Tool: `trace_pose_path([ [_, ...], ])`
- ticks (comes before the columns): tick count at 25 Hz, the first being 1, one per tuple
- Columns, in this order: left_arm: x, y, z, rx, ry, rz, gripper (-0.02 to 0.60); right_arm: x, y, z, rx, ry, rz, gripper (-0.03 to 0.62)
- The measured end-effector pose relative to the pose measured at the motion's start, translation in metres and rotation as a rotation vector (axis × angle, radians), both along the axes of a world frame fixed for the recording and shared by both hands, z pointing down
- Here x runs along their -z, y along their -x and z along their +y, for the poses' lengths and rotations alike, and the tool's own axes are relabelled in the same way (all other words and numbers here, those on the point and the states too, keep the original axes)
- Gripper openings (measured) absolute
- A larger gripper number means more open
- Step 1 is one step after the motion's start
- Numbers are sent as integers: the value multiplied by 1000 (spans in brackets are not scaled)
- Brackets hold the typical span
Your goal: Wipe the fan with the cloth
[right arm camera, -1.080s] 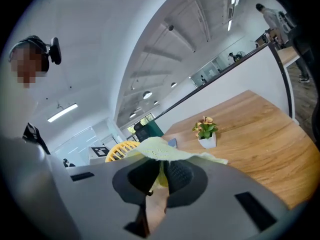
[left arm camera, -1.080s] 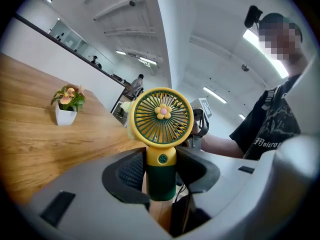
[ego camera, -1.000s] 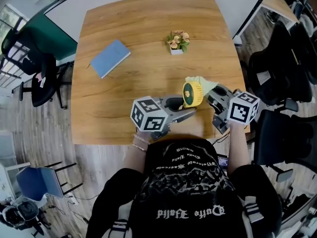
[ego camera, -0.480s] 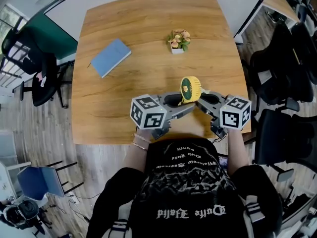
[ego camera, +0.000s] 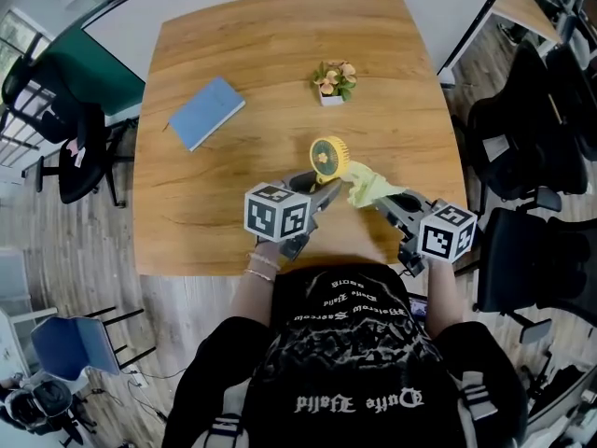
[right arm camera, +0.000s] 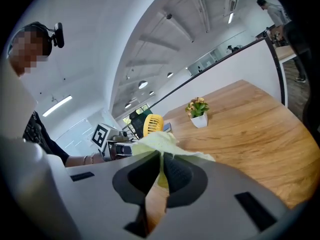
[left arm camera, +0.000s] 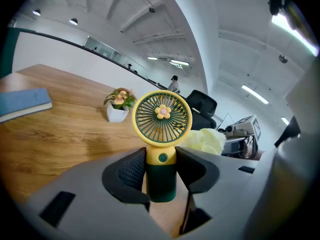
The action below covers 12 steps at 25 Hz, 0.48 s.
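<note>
The fan [ego camera: 328,157], with 1 round yellow head, a flower centre and a dark green handle, stood upright with its handle clamped in the left gripper [ego camera: 322,189]. The crumpled pale yellow cloth [ego camera: 371,185] was pinched in the right gripper [ego camera: 382,202], just beside the fan.

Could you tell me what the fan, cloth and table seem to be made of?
Fan: looks like moulded plastic, glossy yellow grille over a dark green handle.
Cloth: soft pale-yellow fabric, judging by its crumpled folds.
Table: wood-grain top, satin; solid or laminate unclear.
</note>
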State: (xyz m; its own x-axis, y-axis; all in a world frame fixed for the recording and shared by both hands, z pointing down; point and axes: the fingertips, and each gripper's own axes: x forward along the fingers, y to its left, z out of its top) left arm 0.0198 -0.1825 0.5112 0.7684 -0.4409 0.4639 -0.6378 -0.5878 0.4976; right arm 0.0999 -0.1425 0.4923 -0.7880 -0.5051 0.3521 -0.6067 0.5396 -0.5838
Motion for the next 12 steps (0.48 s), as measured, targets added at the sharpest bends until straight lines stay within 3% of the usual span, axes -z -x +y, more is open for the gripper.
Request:
trace_pose_path([
  [5,-27,19,-11,91,-5,-157,198,-6,-13,4,-65,-21,35,32],
  [8,-46,25,-13,89,-8,-288,198,-11,-16,4,-75,-14,52,32],
  [12,-67,26,-6,63,20,-408,198,-25,-18,4,-90,12,107,32],
])
